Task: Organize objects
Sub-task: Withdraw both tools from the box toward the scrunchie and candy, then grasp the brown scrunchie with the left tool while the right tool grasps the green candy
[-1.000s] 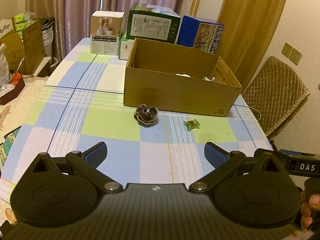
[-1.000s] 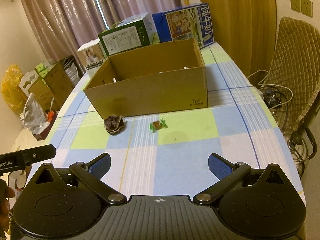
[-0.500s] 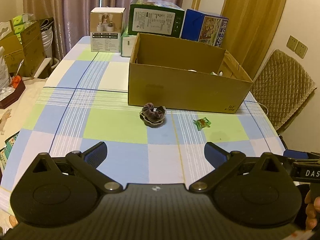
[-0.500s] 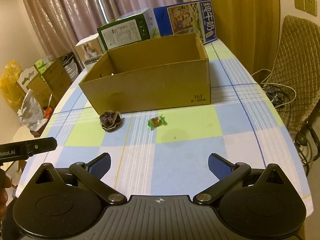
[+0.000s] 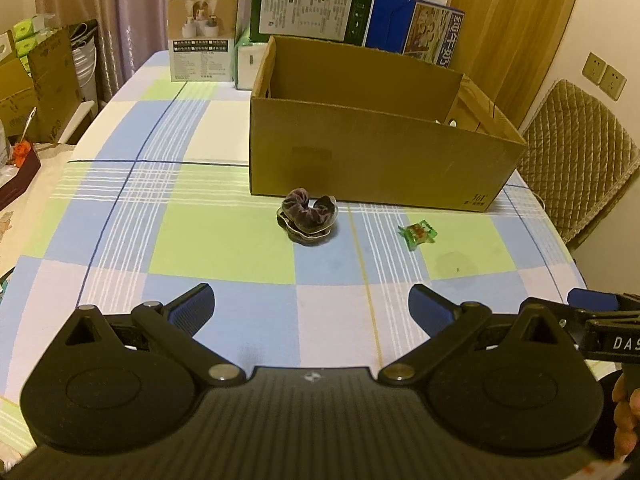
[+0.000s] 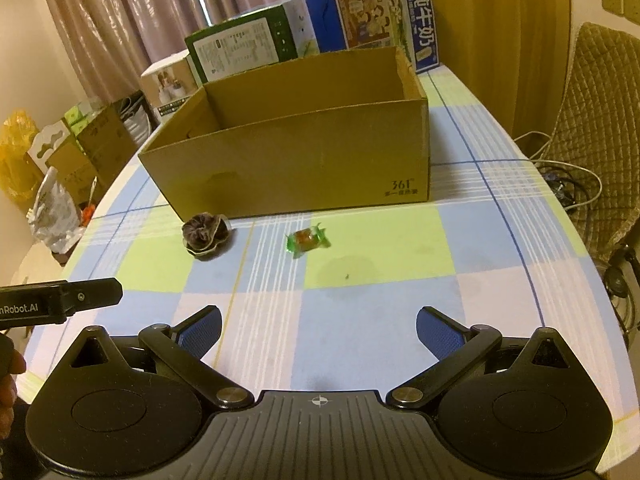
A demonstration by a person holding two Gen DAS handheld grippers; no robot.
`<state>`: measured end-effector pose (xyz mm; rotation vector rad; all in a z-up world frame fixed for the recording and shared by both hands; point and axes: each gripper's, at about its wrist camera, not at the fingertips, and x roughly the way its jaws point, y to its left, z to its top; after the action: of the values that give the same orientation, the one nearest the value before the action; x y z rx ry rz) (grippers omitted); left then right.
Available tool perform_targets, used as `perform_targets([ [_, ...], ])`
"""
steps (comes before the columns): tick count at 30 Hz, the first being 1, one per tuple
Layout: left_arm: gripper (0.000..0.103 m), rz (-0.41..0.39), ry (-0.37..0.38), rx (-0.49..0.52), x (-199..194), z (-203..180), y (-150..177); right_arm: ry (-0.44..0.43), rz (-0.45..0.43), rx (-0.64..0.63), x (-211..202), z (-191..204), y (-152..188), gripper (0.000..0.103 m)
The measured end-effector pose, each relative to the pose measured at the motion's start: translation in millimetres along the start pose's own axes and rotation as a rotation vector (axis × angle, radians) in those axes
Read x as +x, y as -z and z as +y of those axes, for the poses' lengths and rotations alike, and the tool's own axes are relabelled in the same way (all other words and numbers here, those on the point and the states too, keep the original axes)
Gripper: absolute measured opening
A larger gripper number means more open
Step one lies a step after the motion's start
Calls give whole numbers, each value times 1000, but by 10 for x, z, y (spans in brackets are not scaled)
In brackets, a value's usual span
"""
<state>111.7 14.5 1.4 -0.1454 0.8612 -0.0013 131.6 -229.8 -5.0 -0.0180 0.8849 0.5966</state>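
Note:
A dark purple scrunchie (image 5: 308, 220) (image 6: 206, 234) lies on the checked tablecloth just in front of an open cardboard box (image 5: 372, 160) (image 6: 296, 160). To its right rests a green-wrapped candy (image 5: 417, 234) (image 6: 306, 239). My left gripper (image 5: 310, 310) is open and empty, low over the table's near part, a short way before the scrunchie. My right gripper (image 6: 318, 330) is also open and empty, facing the candy from the near edge. Most of the box's inside is hidden; a small pale item shows at its right inner wall in the left wrist view.
Behind the cardboard box stand a white carton (image 5: 202, 50), a green carton (image 5: 308, 12) and a blue milk carton (image 5: 416, 36). A quilted chair (image 5: 576, 160) stands right of the table. Boxes and bags (image 6: 60, 168) crowd the floor on the left.
Both grippers have come lower and closer to the table and the box, so the scrunchie and candy look larger. Both stay open; nothing on the table has moved.

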Motion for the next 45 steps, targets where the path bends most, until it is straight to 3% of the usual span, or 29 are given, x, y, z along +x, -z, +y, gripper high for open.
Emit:
perform_targets([
  [17,101,47,-16,57,771,60,-176,-14,17,-163,903,2,-101,99],
  [29,101,23,11,113,1282,30,-276,-24,-5,-255,1468,103,-255,76],
  [34,101,2,-12,160,1389,22,-294,2,-21,-310,1611,181,-252,63],
  [41,100,-15,36,158,1464,61,-276,-8,-35,-317,1646,223,-268,49],
  [43,99,-13,51,149,1489,63,-282,-2,-37,-312,1641,217,-269,44],
  [45,99,-19,55,153,1497,48,-297,6,-39,-306,1627,210,-279,31],
])
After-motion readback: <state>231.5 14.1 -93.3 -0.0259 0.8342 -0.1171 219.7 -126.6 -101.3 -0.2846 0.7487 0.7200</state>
